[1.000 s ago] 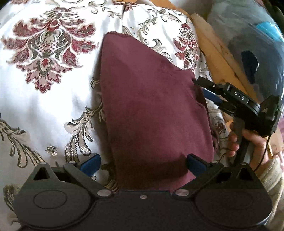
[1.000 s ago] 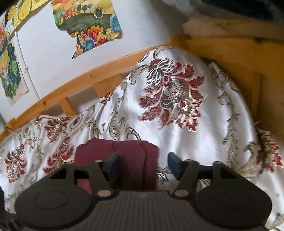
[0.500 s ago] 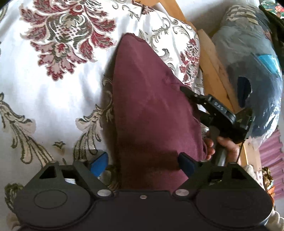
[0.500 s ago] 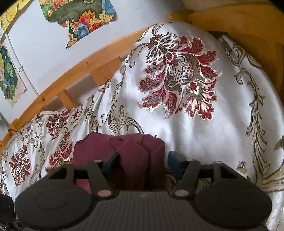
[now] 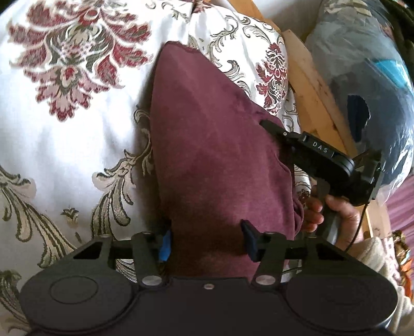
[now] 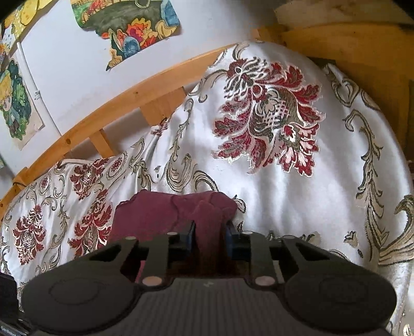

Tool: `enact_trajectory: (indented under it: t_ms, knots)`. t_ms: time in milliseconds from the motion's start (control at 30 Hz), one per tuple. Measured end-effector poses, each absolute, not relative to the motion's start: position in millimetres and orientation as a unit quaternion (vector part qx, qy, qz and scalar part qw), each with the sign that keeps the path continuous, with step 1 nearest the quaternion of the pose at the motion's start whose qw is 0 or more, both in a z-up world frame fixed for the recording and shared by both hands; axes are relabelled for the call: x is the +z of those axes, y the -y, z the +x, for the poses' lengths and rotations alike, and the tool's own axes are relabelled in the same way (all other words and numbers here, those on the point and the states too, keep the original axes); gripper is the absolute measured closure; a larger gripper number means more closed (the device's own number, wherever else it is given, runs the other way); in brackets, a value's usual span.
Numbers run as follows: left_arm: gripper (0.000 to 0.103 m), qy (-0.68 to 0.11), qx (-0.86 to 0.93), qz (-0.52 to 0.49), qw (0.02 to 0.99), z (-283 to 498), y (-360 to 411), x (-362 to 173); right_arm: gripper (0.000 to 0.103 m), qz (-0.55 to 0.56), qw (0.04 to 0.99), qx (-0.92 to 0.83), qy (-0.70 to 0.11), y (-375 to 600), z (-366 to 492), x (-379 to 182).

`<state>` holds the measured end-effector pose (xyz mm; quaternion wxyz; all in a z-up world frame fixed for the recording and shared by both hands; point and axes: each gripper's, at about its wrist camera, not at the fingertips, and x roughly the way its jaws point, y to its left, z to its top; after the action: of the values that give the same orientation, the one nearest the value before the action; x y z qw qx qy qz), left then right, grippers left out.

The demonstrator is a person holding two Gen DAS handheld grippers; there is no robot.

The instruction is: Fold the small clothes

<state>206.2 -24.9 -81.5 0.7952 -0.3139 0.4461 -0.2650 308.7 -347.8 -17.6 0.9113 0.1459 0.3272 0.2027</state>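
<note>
A maroon garment (image 5: pixel 214 155) is laid on a white bedspread (image 5: pixel 77 144) that is woven with red floral medallions and grey-gold scrolls; its far end is drawn to a narrow point, and its near end is spread between the two fingers of the left gripper (image 5: pixel 205 241). The left jaws are closing at this moment, with the near edge of the cloth lying between the blue pads; the left pad is seen at the cloth's left edge and the right pad on its surface, but a firm pinch cannot yet be made out. In the right wrist view the bunched right-hand edge of the garment (image 6: pixel 181 214) is seen as a lumpy ridge, and a fold of it is taken between the fingers of the right gripper (image 6: pixel 209 236), whose jaws are closing and are already pressed against the fabric on both sides. From the left wrist view the right gripper (image 5: pixel 269 128) is shown at the garment's right edge, its handle held in a hand (image 5: pixel 333 214) with a pale knitted sleeve (image 5: pixel 372 253) behind it. A wooden bed frame (image 6: pixel 108 113) is seen beyond the bedspread, with colourful pictures (image 6: pixel 134 23) fixed to the white wall (image 6: pixel 67 67) above it. A plastic-wrapped bundle (image 5: pixel 367 77) is visible beside the bed.
</note>
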Motion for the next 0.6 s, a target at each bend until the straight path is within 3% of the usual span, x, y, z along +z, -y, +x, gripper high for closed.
enact_trajectory:
  t_ms: [233,600]
  knots:
    - [0.056,-0.425,-0.261,-0.258,0.827,195,36,-54,0.084,0.118,0.923,0.203,-0.304,339,292,-1]
    - [0.057,-0.372,-0.248,-0.206,0.87,185,-2,2,0.085,0.101,0.935,0.249,-0.231,294,271,53]
